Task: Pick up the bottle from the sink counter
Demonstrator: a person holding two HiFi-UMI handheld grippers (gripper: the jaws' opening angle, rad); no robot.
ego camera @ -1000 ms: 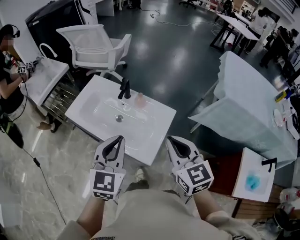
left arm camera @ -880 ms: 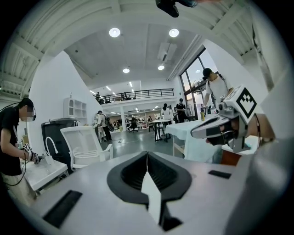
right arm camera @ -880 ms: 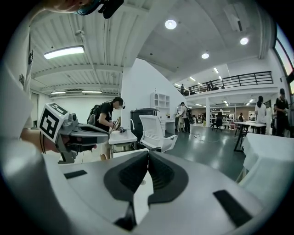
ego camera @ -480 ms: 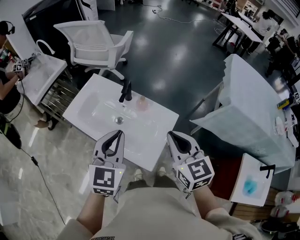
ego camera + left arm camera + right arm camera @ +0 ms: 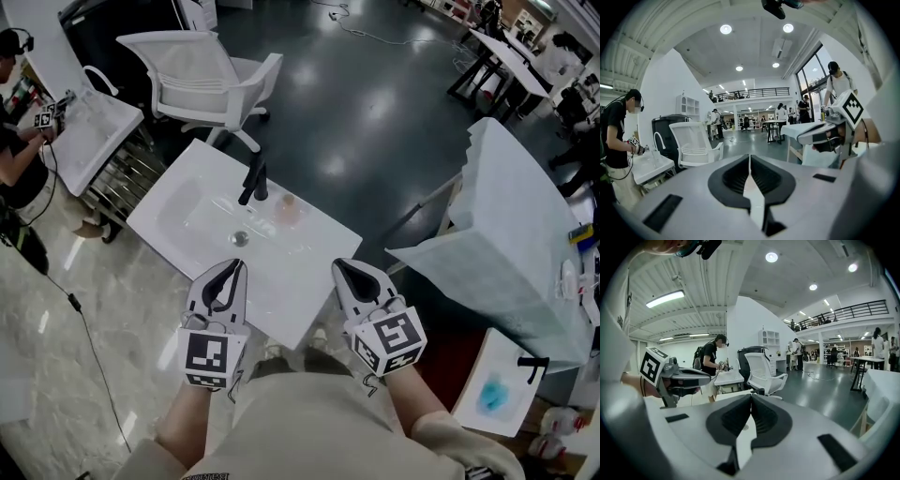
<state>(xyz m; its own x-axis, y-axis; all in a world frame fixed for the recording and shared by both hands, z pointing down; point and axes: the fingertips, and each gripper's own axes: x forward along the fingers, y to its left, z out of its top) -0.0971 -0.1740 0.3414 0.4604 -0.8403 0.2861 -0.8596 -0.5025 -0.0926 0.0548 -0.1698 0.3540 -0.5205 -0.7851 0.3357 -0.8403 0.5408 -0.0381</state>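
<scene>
No words, numbers, brand names or signs can be read anywhere in these views. The left gripper (image 5: 241, 266) and the right gripper (image 5: 337, 266) bear only black-and-white square marker patterns, which carry no letters or digits.

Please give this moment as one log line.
left hand-held gripper: shut, empty | right hand-held gripper: shut, empty | bottle: on sink counter, untouched

A small pinkish bottle (image 5: 288, 208) appears to stand upright. It sits well ahead of the left gripper (image 5: 238, 274) and right gripper (image 5: 340, 266).
</scene>
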